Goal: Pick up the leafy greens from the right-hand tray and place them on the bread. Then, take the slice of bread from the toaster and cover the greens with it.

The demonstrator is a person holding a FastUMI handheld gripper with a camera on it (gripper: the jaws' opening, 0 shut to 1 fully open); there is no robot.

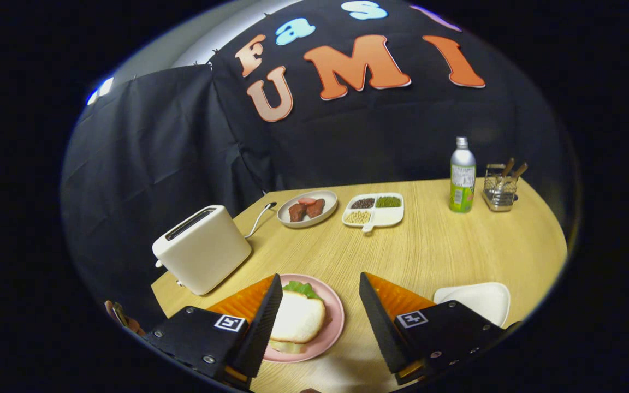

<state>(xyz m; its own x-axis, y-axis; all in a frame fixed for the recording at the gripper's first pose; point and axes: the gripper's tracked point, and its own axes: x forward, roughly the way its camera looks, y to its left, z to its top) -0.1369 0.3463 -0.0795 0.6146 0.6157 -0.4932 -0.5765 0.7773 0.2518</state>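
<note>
Gripper (320, 305) fingers spread wide, nothing between the pads; released. Left finger (262, 322) overlaps the near-left edge of the pink plate (336, 316); right finger sits just off the plate's right rim, above bare table (429, 245).

On the plate: top bread slice (298, 316) lying flat over the leafy greens (301, 287), a green frill poking out at the far edge, a paler lower slice edge showing beneath at the near side. The stack lies between the fingers but offset toward the left one, touching or nearly so.

Right-hand tray (478, 300), white, just beyond the right finger. Toaster (202, 248) beyond and left of the left finger, slot facing up, contents not discernible.

Judgement: sandwich looks assembled; any coming move is likely a straight pull-back, favouring the right side to clear the bread.
</note>
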